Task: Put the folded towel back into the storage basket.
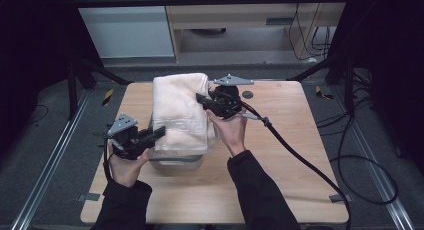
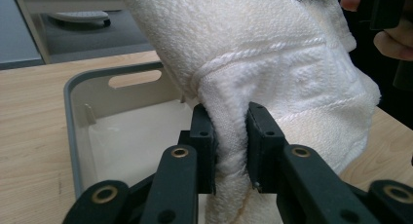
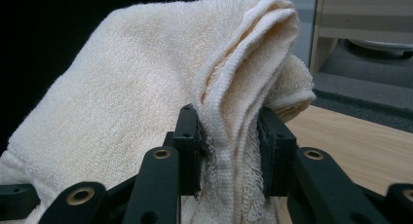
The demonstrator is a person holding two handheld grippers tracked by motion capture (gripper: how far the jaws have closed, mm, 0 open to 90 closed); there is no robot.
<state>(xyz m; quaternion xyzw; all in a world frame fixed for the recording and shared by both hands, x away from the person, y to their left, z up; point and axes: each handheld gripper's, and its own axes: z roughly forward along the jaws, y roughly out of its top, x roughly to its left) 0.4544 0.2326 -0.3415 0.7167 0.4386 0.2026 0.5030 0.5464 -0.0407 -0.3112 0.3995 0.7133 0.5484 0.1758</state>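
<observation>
Towel (image 1: 180, 110), cream terry, folded, held above grey bin (image 1: 175, 163) on bench (image 1: 280, 160).
Left gripper (image 1: 159, 132) fingers (image 2: 202, 136) clamp its near edge; right gripper (image 1: 202, 99) fingers (image 3: 187, 136) clamp its far edge.

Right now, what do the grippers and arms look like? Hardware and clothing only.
Both grippers are black, each with two flat rectangular jaws on link arms with brass-ringed pivots. The left gripper and right gripper each carry a grey three-cornered plate on top. A thick black cable trails from the right one across the table. Bare hands; long dark sleeves cover both forearms.
</observation>
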